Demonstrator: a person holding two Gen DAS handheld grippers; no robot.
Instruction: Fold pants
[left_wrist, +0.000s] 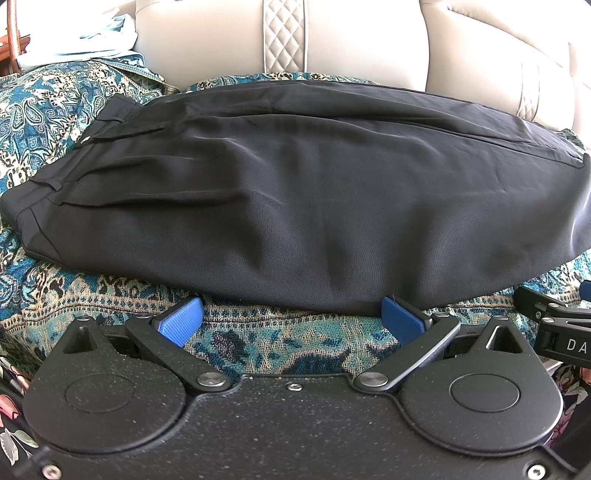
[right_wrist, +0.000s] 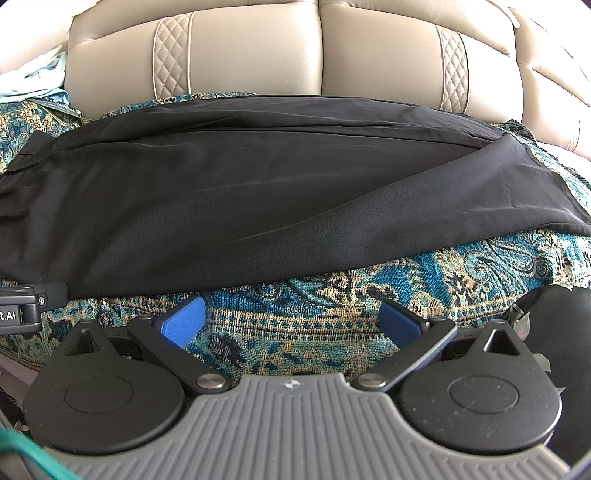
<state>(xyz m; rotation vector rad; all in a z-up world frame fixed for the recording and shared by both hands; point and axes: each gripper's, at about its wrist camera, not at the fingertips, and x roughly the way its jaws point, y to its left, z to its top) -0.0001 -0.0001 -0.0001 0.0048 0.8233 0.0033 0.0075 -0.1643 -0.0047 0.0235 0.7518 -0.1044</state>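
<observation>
**Beige sofa under a patterned throw**

A beige leather sofa back (right_wrist: 258, 51) fills the picture from 10 to 2 o'clock, with quilted diamond strips (left_wrist: 285, 37) running down its cushions. A teal and tan paisley throw (right_wrist: 332, 317) covers the seat. At 10 o'clock lies pale blue cloth (left_wrist: 107, 48), with a wooden piece (left_wrist: 14, 40) beside it. Soft daylight brightens the leather.

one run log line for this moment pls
pants flat on patterned throw | left gripper open, empty | right gripper open, empty | next fold not started
</observation>
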